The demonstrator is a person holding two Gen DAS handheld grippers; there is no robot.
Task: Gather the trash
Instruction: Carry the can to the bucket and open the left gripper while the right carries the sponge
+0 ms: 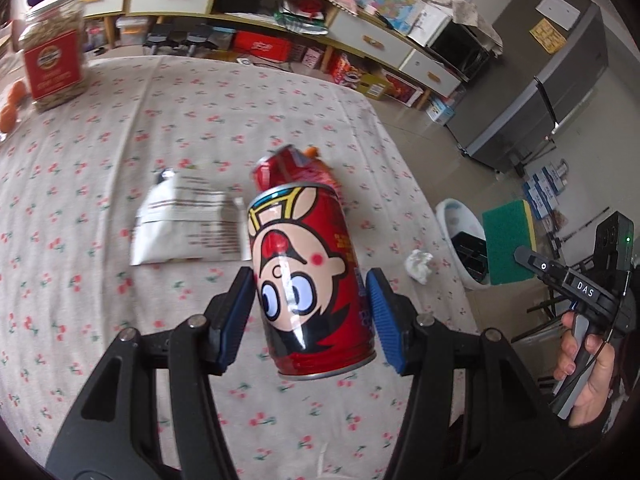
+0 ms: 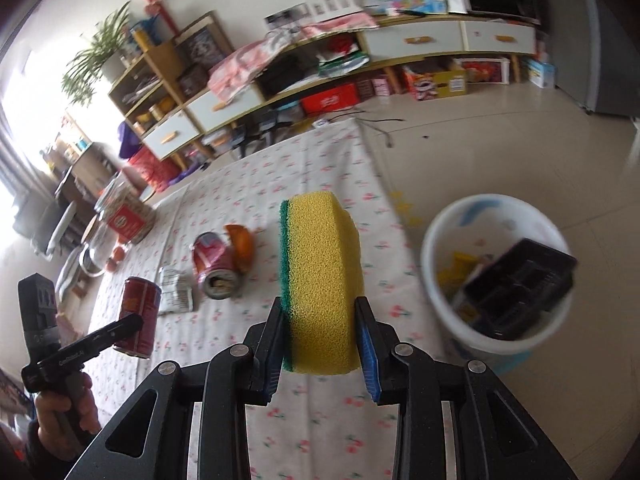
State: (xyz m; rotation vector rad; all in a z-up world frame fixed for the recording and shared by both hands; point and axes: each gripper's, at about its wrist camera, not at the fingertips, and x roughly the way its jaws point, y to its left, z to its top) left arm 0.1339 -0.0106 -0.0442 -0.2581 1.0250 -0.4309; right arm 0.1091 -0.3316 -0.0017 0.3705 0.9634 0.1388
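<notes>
My left gripper [image 1: 312,314] is shut on a red drink can with a cartoon face [image 1: 308,280], held tilted above the flowered tablecloth [image 1: 80,200]. The right wrist view shows that can [image 2: 138,312] at the lower left. My right gripper [image 2: 320,334] is shut on a yellow sponge with a green scouring side [image 2: 320,276], up in the air near the table's right edge. A white bin [image 2: 472,340] stands on the floor to the sponge's right, with a black plastic tray [image 2: 520,292] and yellow scraps inside. On the cloth lie a crushed red can [image 2: 214,260], orange peel [image 2: 240,244], a white packet [image 1: 188,220] and a crumpled tissue [image 1: 418,264].
A glass jar with a red label [image 1: 52,60] and small oranges [image 1: 12,104] sit at the table's far left. Low shelves with white drawers [image 2: 416,42] run along the wall, with boxes below. A grey fridge [image 1: 552,92] stands beyond the tiled floor [image 2: 500,140].
</notes>
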